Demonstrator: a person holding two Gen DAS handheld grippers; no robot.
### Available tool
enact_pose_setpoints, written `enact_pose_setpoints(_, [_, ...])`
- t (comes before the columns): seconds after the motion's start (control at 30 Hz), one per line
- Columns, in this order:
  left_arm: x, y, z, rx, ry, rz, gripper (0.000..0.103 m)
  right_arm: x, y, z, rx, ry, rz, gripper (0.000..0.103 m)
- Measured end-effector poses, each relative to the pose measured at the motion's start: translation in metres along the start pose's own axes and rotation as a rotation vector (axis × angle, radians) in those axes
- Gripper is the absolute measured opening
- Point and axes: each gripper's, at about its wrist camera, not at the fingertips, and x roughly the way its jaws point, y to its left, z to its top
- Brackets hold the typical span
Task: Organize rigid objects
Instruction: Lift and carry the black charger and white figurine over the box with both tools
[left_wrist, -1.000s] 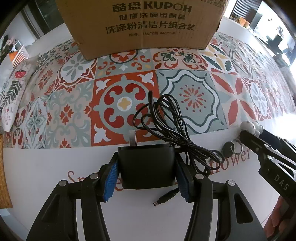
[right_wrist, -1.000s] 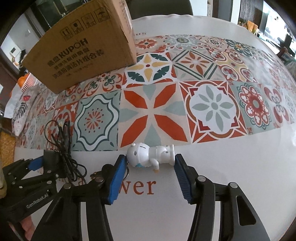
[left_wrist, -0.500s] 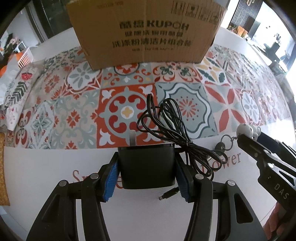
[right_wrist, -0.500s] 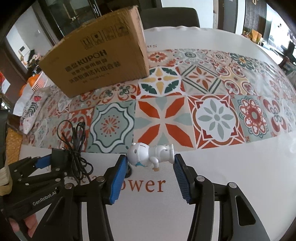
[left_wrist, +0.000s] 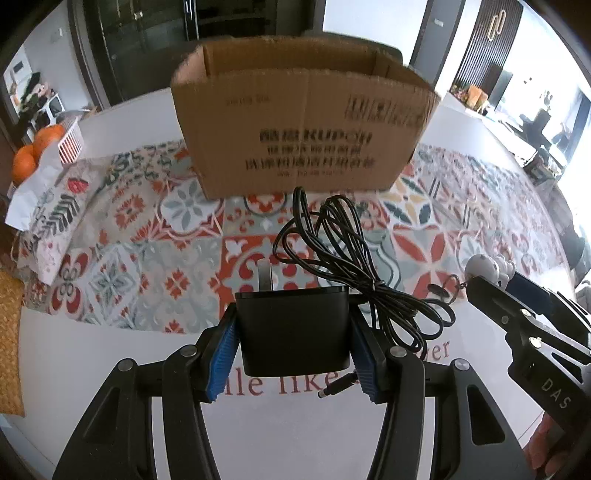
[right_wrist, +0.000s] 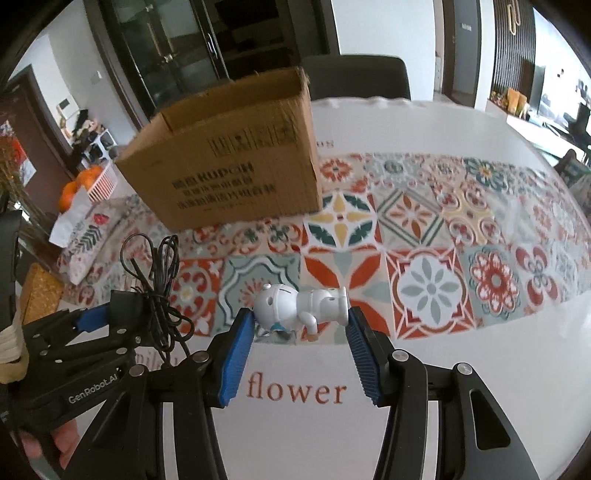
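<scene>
White tabletop (right_wrist: 461, 369) with patterned tile runner (right_wrist: 424, 236), dark glass doors behind. One open cardboard box (left_wrist: 303, 136) stands on it. Left gripper (left_wrist: 291, 354) clamps one black power adapter (left_wrist: 291, 328); right gripper (right_wrist: 301, 347) clamps one white figurine (right_wrist: 299, 306).

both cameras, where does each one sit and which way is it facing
Left wrist: on the left gripper, looking down over its black adapter toward the cardboard box; right gripper at right.
Right wrist: on the right gripper, over its white figurine; left gripper at left.
Shared: box, adapter, figurine, patterned tablecloth.
</scene>
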Motion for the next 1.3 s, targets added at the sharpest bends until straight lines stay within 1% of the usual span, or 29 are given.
enact_pose_setpoints(0.37, [-0.031,0.009,0.027,-0.010,-0.099,-0.005,0.055,-0.024,0.016,0.031,-0.028,-0.104,0.026,0.052])
enact_pose_setpoints(0.67, [-0.050,0.016,0.054,-0.003,-0.170,0.006,0.055,-0.039,0.029,0.060,-0.051,-0.181,0.043,0.052])
enact_pose_setpoints(1.3, [-0.083,0.030,0.109,-0.008,-0.286,0.011,0.055,-0.059,0.048,0.122,-0.090,-0.311,0.072,0.052])
